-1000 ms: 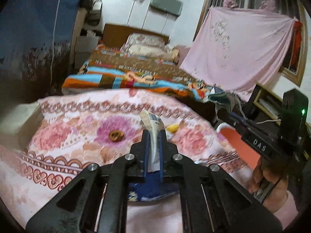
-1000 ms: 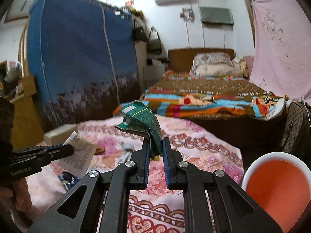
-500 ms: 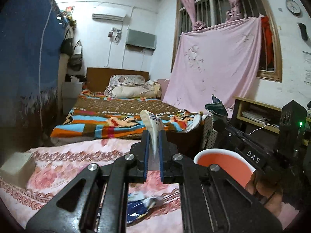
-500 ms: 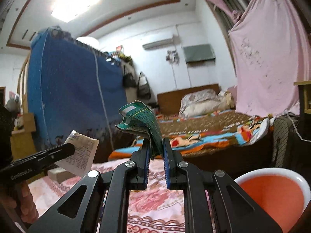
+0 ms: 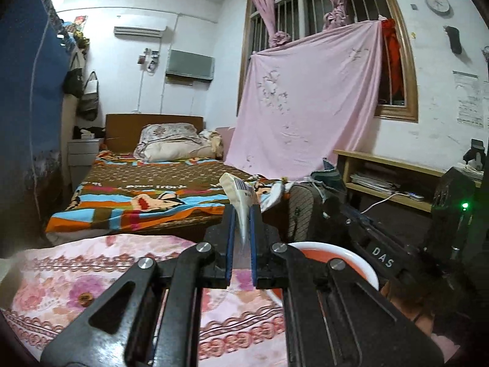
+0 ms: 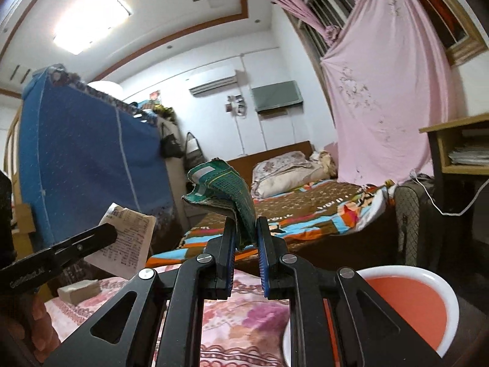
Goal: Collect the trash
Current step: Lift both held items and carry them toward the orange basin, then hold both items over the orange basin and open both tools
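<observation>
My left gripper [image 5: 243, 214] is shut on a white paper receipt [image 5: 240, 191] with a barcode, which sticks up between the blue pads. In the right wrist view the same left gripper [image 6: 104, 238] holds that receipt [image 6: 128, 241] out flat at the left. My right gripper [image 6: 246, 229] is shut on a crumpled green wrapper [image 6: 223, 189], held above the table's edge. The orange bin with a white rim [image 6: 449, 293] sits low on the right, below and beside the right gripper. In the left wrist view, the right gripper [image 5: 324, 202] and green wrapper [image 5: 331, 174] hang over the bin's rim [image 5: 362, 264].
A pink floral cloth [image 5: 61, 269] covers the table, with a small brown scrap [image 5: 85, 298] on it and a pale box [image 6: 79, 290] at its left end. Beyond lie a bed [image 5: 137, 195], a blue wardrobe [image 6: 85, 159], a dark mesh bag [image 6: 412, 220] and a wooden shelf [image 5: 388, 177].
Both grippers have risen and swung right, away from the table's middle and toward the orange bin, each still holding its piece. The blue wrapper and other scraps on the cloth have dropped out of view.
</observation>
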`<state>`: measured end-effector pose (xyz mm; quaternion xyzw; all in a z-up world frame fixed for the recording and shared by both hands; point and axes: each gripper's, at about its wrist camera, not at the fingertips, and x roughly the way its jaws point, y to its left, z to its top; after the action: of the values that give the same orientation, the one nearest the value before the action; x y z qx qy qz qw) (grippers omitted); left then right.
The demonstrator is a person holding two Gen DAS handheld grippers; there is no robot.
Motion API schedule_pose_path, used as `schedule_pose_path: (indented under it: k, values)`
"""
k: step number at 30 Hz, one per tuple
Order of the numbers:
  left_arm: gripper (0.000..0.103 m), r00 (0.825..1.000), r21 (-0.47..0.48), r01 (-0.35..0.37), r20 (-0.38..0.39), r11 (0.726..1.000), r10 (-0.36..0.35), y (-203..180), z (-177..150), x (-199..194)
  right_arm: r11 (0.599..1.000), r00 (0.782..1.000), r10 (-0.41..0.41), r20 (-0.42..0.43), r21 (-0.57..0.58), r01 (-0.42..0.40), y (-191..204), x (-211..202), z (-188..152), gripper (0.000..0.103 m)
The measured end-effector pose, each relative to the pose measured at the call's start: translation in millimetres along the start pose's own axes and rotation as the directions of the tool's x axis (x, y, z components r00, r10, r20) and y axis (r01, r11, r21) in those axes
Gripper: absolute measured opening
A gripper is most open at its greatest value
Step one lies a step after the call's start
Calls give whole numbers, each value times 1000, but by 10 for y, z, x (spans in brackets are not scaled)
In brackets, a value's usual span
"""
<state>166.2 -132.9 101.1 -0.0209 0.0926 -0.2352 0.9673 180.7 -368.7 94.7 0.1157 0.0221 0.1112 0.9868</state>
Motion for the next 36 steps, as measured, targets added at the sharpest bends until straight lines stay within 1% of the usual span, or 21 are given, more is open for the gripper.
schedule_pose_path:
  k: [7,14,19,23,31,36]
  values:
    - [0,998,2,54,-12,999,-54,-221,-3,127,997,998,-68,-9,34,69,-238,-78,-5,13]
    - [0,993,-28,104,-59,994,-105,-332,-60,321,986,990,-127,-58,104,133,-489,-60,-21,14]
    - [0,983,-82,133,-116,988,-142,-379,-124,500,974,981,-165,-100,142,178,-622,-38,-43,14]
    - [0,976,-112,140,-151,984,-156,-400,-160,615,965,975,-181,-128,166,201,-704,-40,-78,14]
    - [0,961,-142,162,-202,976,-189,-519,-237,757,952,965,-212,-154,192,240,-798,-58,-98,14]
    - [0,950,-162,170,-234,972,-205,-586,-271,848,942,959,-228,-169,211,261,-853,-59,-102,18]
